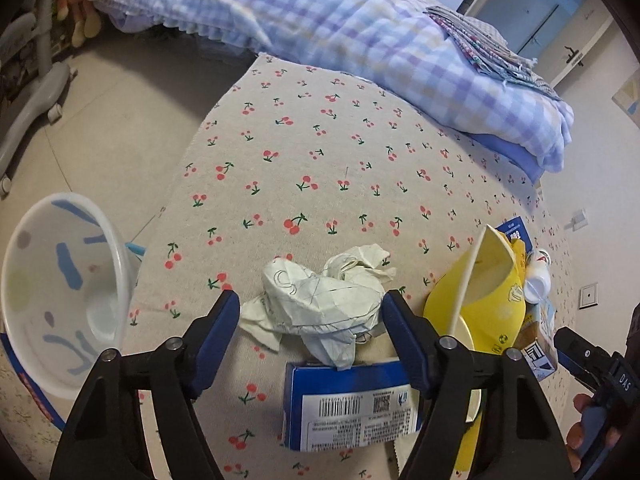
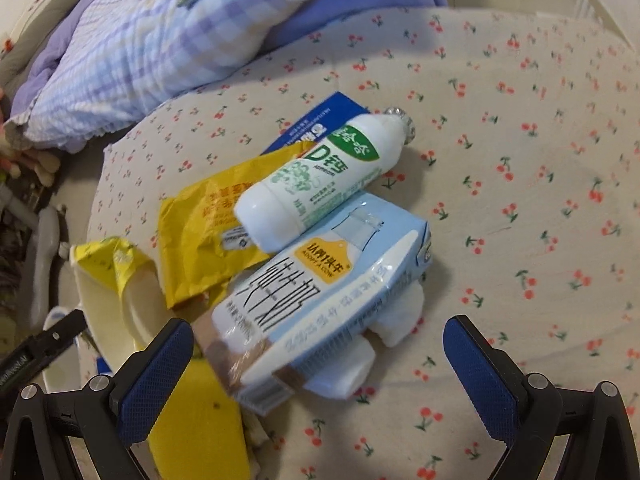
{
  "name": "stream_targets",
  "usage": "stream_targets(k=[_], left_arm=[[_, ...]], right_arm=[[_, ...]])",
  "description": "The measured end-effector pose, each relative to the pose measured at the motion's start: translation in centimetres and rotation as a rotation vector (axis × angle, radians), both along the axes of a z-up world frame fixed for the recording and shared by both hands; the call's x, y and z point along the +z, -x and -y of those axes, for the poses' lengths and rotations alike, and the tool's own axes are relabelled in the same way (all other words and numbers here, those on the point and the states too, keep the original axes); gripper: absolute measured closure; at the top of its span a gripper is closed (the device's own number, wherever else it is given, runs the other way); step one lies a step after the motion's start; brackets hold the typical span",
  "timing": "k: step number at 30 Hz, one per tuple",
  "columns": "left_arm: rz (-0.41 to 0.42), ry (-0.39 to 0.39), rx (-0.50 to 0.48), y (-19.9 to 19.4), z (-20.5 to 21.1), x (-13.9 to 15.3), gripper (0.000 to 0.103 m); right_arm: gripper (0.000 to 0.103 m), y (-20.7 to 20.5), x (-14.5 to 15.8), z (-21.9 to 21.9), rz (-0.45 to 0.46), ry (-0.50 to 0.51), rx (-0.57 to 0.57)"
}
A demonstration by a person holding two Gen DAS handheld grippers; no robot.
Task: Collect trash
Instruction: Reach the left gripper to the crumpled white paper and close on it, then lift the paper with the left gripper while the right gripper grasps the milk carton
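Note:
Trash lies on a cherry-print bed sheet (image 1: 320, 152). My left gripper (image 1: 312, 312) is open, its fingers on either side of a crumpled white paper (image 1: 320, 300). A blue box (image 1: 348, 404) lies just below the paper. A yellow paper cup (image 1: 480, 300) lies to the right. My right gripper (image 2: 316, 352) is open around a light blue milk carton (image 2: 320, 296). A white bottle (image 2: 320, 176) rests on the carton, next to a yellow wrapper (image 2: 200, 240) and another blue box (image 2: 316, 120).
A white bin (image 1: 60, 288) stands on the floor at the left of the bed. A checked blue quilt (image 1: 360, 32) is piled at the far side. A grey wheeled stand (image 1: 36, 92) is on the floor at far left.

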State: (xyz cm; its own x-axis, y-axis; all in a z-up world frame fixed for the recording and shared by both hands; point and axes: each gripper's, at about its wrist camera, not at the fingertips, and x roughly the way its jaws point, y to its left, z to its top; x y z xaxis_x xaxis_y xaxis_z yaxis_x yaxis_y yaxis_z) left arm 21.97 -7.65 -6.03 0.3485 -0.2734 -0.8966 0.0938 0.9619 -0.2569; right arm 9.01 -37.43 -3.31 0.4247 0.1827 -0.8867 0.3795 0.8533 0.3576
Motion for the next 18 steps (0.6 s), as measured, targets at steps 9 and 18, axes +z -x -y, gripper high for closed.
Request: stream_targets(k=[9, 18], left_arm=[[0.021, -0.018, -0.014, -0.2, 0.7, -0.6, 0.051], [0.023, -0.008, -0.019, 1.3, -0.6, 0.5, 0.06]], right_arm=[[0.0, -1.5, -0.6, -1.4, -0.011, 0.016, -0.013], [0.015, -0.6, -0.7, -1.1, -0.014, 0.05, 0.001]])
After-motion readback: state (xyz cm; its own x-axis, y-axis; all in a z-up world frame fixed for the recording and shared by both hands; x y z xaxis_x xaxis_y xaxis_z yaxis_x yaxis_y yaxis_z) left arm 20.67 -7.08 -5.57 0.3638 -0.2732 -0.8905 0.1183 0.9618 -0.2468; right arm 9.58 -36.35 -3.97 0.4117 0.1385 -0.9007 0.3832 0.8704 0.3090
